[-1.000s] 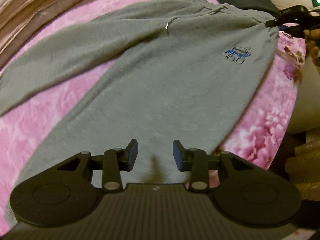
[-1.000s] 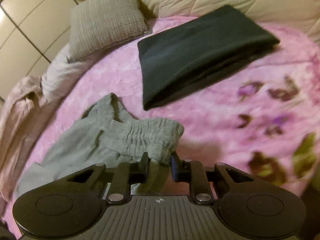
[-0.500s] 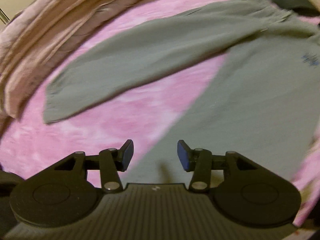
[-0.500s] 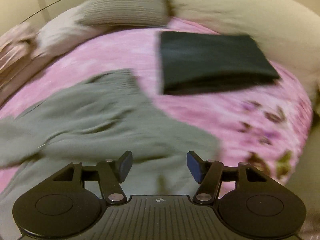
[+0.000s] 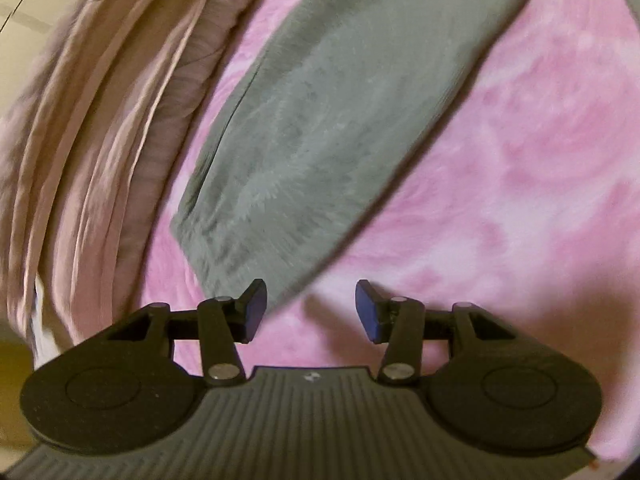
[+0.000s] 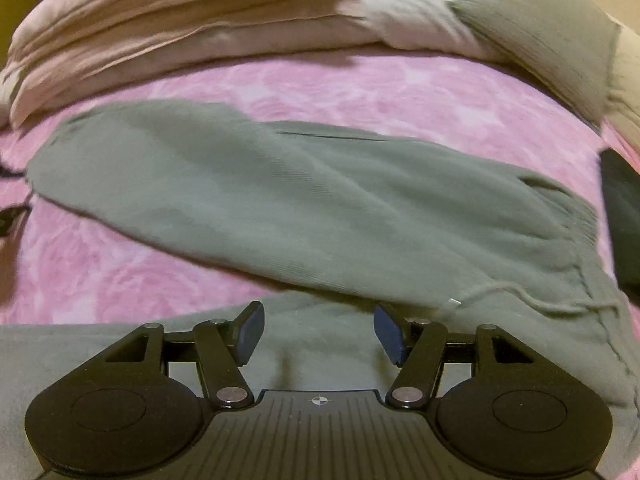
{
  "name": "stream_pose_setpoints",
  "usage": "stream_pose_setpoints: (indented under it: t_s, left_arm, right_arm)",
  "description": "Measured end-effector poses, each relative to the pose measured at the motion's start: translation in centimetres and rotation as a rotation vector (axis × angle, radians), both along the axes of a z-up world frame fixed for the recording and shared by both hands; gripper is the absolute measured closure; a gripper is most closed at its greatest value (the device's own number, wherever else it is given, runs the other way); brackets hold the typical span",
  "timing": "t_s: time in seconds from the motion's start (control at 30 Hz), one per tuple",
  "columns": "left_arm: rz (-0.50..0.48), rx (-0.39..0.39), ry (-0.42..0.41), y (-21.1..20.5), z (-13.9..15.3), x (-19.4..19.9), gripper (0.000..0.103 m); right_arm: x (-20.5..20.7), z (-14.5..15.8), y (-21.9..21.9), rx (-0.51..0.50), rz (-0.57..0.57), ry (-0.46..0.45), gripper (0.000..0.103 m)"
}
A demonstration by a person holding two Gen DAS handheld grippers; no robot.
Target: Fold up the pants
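Note:
Grey sweatpants (image 6: 304, 204) lie spread on a pink blanket (image 6: 120, 280). In the right wrist view the far leg runs left to its cuff, the ribbed waistband and a loose drawstring (image 6: 520, 300) sit at right, and the near leg lies under my right gripper (image 6: 316, 336), which is open and empty. In the left wrist view the far leg's cuff end (image 5: 256, 240) lies just ahead of my left gripper (image 5: 308, 310), open, its left finger (image 5: 252, 312) beside the cuff corner.
A bunched beige-pink cover (image 5: 92, 140) borders the blanket (image 5: 500, 160) on the left, also seen as the bunched cover (image 6: 180, 20) beyond the pants. A grey ribbed pillow (image 6: 552, 36) lies at the back right. Dark folded cloth (image 6: 624, 216) sits at the right edge.
My right gripper let go of the waistband, opened and swung left over the pants. My left gripper moved from the near leg across to the far leg's cuff.

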State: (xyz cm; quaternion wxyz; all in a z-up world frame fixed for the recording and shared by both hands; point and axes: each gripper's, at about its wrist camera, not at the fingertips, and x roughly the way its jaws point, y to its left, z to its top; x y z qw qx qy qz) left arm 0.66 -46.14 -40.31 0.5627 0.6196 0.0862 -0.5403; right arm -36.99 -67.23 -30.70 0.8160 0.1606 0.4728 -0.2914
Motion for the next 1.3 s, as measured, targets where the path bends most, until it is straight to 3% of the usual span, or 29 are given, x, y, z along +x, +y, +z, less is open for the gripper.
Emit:
stream_pose_setpoints:
  t_s: [0.07, 0.1, 0.13, 0.23, 0.4, 0.6, 0.77, 0.9, 1.0, 1.2, 1.27, 1.3]
  left_arm:
    - [-0.065, -0.005, -0.020, -0.7, -0.7, 0.7, 0.059]
    - [-0.089, 0.000, -0.018, -1.0, -0.9, 0.8, 0.070]
    - [-0.100, 0.013, -0.002, -1.4, -0.9, 1.1, 0.090]
    - [-0.067, 0.024, 0.035, -1.5, 0.3, 1.4, 0.097]
    - [0.035, 0.006, 0.071, 2.7, 5.1, 0.7, 0.098]
    - [0.153, 0.164, 0.180, 5.6, 3.6, -1.2, 0.093]
    - [0.291, 0.116, 0.234, 5.2, 6.8, -1.5, 0.082]
    - [0.368, 0.041, 0.251, 2.4, 9.9, -2.6, 0.082]
    - [0.384, -0.011, 0.268, -1.1, 11.1, -5.8, 0.081]
    - [0.366, 0.002, 0.315, -8.9, 9.0, -16.0, 0.079]
    - [0.332, 0.023, 0.336, -11.5, 8.0, -19.6, 0.079]
    - [0.317, 0.027, 0.345, -12.7, 7.8, -21.2, 0.078]
  right_arm:
    - [1.0, -0.5, 0.2, -0.010, 0.013, 0.022, 0.045]
    - [1.3, -0.8, 0.2, -0.012, 0.012, 0.033, 0.045]
    - [1.4, -1.0, 0.1, -0.012, 0.005, 0.042, 0.045]
    - [1.2, -0.4, 0.3, -0.014, -0.027, 0.057, 0.045]
    - [-0.1, 1.1, 0.0, -0.007, -0.058, 0.056, 0.045]
    - [-2.7, 2.0, -2.0, 0.035, -0.121, 0.039, 0.045]
    - [-5.5, 3.8, -8.1, -0.035, -0.127, 0.045, 0.045]
    - [-8.1, 3.2, -15.7, -0.023, -0.184, 0.039, 0.045]
    - [-10.4, 1.4, -21.6, -0.001, -0.202, 0.032, 0.045]
    - [-13.7, -2.7, -29.2, 0.095, -0.128, 0.019, 0.045]
    - [-14.6, -3.4, -30.4, 0.145, -0.105, -0.023, 0.050]
    - [-14.9, -3.5, -30.8, 0.177, -0.096, -0.053, 0.062]
